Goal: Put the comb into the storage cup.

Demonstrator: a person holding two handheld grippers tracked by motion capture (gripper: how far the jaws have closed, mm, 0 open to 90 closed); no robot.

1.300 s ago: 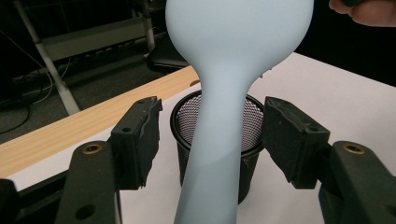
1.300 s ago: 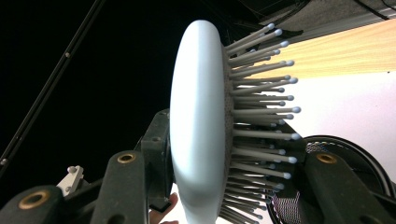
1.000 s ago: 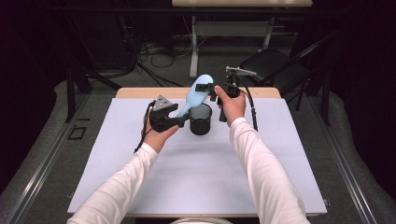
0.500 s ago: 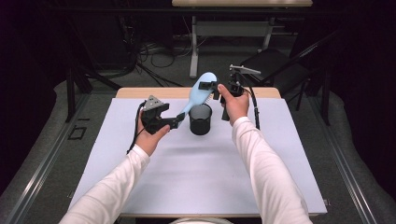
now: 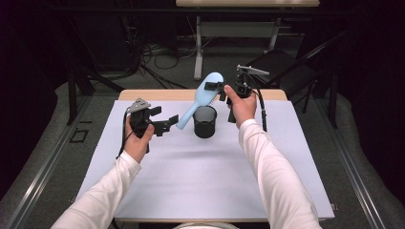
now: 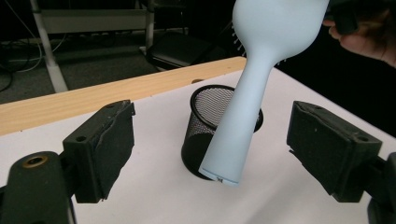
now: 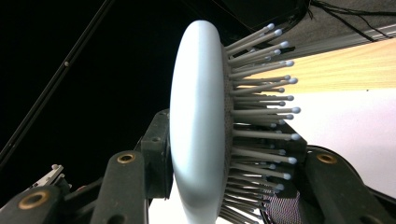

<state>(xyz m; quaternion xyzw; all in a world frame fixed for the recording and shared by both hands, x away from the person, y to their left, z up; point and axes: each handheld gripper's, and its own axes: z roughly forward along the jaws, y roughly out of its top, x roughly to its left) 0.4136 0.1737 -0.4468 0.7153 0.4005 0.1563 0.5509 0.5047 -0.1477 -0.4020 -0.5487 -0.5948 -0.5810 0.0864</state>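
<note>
A light blue hairbrush (image 5: 200, 98) hangs tilted over the table, its handle end beside a black mesh cup (image 5: 205, 122). My right gripper (image 5: 216, 88) is shut on the brush head (image 7: 198, 130), one jaw on the smooth back and the other among the bristles. My left gripper (image 5: 164, 120) is to the left of the handle; its jaws have just been opening and now stand open. In the left gripper view the handle (image 6: 240, 121) hangs ahead of the left gripper (image 6: 215, 140), untouched by either pad, with the cup (image 6: 198, 140) behind it.
A white sheet (image 5: 200, 176) covers the table, with a wooden edge (image 5: 157, 94) at the far side. Beyond the table are dark floor, cables and a desk frame (image 5: 239, 31).
My left gripper let go of the brush handle, opened and drew back to the left. The right gripper kept hold of the brush head and stayed nearly still.
</note>
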